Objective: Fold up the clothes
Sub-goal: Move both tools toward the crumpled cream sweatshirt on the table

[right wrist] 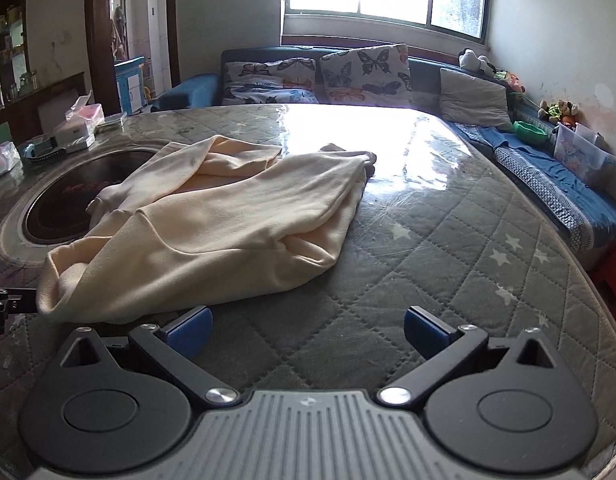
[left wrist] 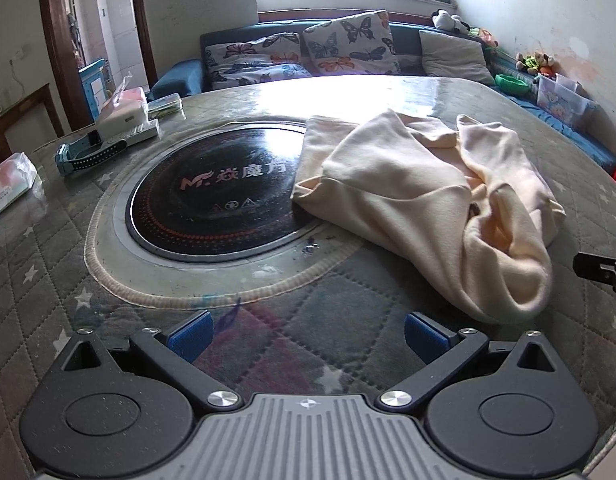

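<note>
A cream garment (left wrist: 427, 196) lies crumpled on the round table (left wrist: 347, 320), partly over the black cooktop disc (left wrist: 212, 196). In the right wrist view the same garment (right wrist: 228, 216) spreads left of centre. My left gripper (left wrist: 306, 338) is open just above the table, with the garment ahead and to its right and nothing between its blue pads (left wrist: 190, 336). My right gripper (right wrist: 306, 330) is open too, low over the quilted cover, its left pad (right wrist: 190, 330) close to the garment's near hem. A part of the other gripper (left wrist: 603, 276) shows at the left view's right edge.
Tissue packs (left wrist: 8, 188), a white box (left wrist: 124, 120) and a blue watch (left wrist: 88, 152) sit at the table's left. A sofa with butterfly cushions (left wrist: 347, 44) runs behind the table; toys and a clear bin (right wrist: 579, 152) line the right wall.
</note>
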Action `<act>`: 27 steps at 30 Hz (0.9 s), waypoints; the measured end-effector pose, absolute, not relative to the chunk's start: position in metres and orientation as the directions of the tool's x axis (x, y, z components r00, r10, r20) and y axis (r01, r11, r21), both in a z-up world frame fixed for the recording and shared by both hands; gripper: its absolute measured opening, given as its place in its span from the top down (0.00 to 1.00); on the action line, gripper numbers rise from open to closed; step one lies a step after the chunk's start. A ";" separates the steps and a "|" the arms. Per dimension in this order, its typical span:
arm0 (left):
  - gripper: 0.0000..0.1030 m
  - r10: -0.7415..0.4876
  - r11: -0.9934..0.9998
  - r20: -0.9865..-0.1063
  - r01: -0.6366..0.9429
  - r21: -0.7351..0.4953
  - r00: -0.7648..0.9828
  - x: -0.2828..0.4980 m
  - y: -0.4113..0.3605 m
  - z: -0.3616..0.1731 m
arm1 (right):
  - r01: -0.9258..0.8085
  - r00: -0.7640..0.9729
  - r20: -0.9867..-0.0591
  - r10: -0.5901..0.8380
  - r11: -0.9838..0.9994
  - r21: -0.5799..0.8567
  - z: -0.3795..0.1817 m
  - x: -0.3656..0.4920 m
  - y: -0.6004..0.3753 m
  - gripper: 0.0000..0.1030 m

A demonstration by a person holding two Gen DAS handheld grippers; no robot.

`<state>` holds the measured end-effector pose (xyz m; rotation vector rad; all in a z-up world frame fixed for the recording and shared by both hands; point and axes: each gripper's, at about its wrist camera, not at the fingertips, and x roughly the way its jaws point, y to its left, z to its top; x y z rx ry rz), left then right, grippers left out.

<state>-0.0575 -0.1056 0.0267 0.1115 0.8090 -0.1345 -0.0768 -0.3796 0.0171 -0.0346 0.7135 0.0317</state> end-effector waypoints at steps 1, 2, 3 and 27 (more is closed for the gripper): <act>0.00 -0.078 0.985 -0.727 0.166 0.049 0.682 -0.059 -0.107 0.027 | -0.044 0.756 -0.654 0.019 0.999 -0.021 0.017 -0.078 -0.379 0.00; 0.00 -0.079 0.984 -0.727 0.169 0.051 0.682 -0.060 -0.108 0.027 | -0.045 0.756 -0.654 0.021 0.999 -0.020 0.017 -0.078 -0.379 0.00; 0.00 -0.079 0.984 -0.727 0.171 0.053 0.682 -0.061 -0.109 0.027 | -0.048 0.757 -0.653 0.023 0.999 -0.020 0.017 -0.079 -0.378 0.00; 0.00 -0.081 0.977 -0.709 0.196 0.082 0.700 -0.071 -0.121 0.036 | -0.089 0.768 -0.637 0.062 0.996 -0.010 0.021 -0.091 -0.369 0.01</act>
